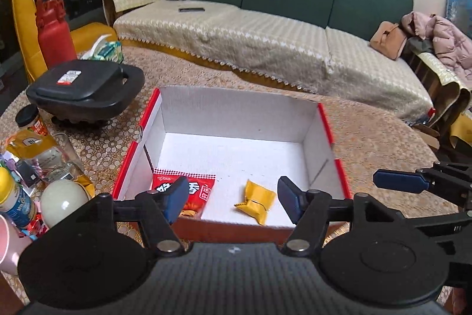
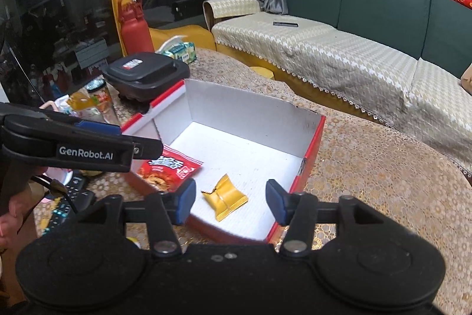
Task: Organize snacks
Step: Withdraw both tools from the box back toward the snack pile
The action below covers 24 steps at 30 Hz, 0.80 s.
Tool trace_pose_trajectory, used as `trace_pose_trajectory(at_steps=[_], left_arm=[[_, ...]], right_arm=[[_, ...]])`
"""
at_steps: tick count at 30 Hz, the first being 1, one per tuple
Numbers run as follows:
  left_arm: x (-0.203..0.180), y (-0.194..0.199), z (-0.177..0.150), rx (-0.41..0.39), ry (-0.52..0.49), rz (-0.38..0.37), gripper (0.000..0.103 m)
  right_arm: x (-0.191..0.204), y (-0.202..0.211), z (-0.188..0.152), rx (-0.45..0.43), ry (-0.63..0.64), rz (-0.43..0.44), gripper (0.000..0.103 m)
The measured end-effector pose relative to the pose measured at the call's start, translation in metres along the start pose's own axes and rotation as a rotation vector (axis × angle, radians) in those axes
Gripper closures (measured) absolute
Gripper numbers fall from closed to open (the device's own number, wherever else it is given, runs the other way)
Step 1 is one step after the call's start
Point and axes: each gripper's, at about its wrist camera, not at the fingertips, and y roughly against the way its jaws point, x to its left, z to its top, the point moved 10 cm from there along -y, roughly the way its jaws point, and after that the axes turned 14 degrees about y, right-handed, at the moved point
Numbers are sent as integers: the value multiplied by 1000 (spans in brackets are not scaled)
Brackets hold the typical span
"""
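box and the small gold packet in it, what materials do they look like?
Box: looks like corrugated cardboard, matte white inside, red printed outside; a ragged top edge and fold creases show. Gold packet: seems metallised foil or plastic film, glossy, with sharp crinkles and a folded seam. Both are guesses from look alone.

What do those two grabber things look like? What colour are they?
Both are matte black plastic. The left gripper and right gripper each have two linkage arms with silver pivot bolts, round black discs at the base, and blue pads on the fingertips. The left one's side reads "GenRobot.AI" in white, with a thin black cable.
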Motion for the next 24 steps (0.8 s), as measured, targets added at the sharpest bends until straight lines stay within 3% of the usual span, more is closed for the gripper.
trace_pose_trajectory(at_steps=[10, 19, 24], left_arm=[[-7, 50, -24, -49, -27, -38, 22], [-4, 84, -55, -110, -45, -39, 19], [-1, 89, -79, -94, -67, -54, 14]], right_arm=[[10, 47, -15, -52, -30, 17, 26], [16, 73, -39, -60, -64, 37, 14], [22, 78, -61, -47, -56, 34, 6]])
